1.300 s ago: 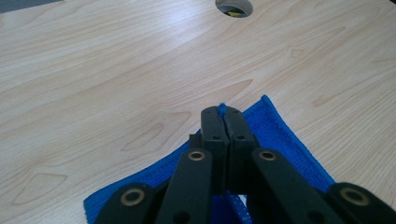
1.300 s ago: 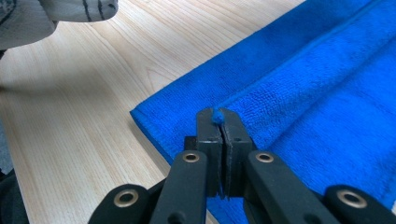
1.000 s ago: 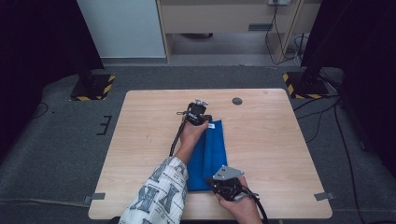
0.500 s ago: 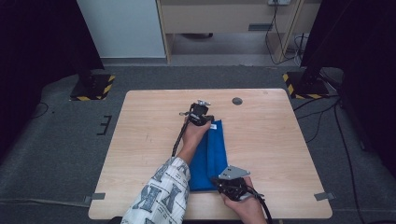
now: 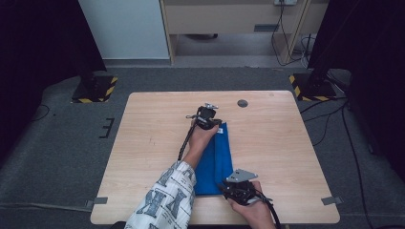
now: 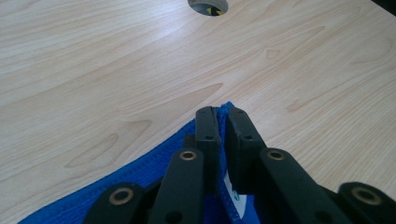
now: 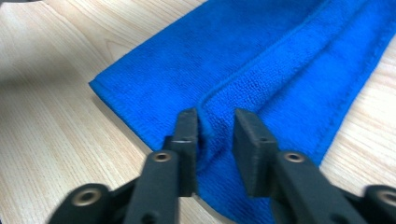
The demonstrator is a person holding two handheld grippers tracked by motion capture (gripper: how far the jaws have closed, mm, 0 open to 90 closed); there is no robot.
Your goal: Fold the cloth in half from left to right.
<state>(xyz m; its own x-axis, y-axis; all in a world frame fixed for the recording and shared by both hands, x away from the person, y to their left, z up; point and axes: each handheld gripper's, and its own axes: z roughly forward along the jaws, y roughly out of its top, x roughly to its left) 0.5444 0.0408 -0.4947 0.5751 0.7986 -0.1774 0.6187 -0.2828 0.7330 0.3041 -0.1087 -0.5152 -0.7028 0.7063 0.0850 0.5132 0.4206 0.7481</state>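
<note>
Blue terry cloth (image 5: 217,162) folded into a long strip on the pale woodgrain desk (image 5: 143,143).
It runs from mid-desk to the near edge. The left gripper (image 6: 223,122) pinches the stitched far corner, jaws nearly together; the right gripper (image 7: 215,126) straddles the near end's raised fold, jaws apart. A round grommet hole (image 5: 242,103) sits near the far edge.
</note>
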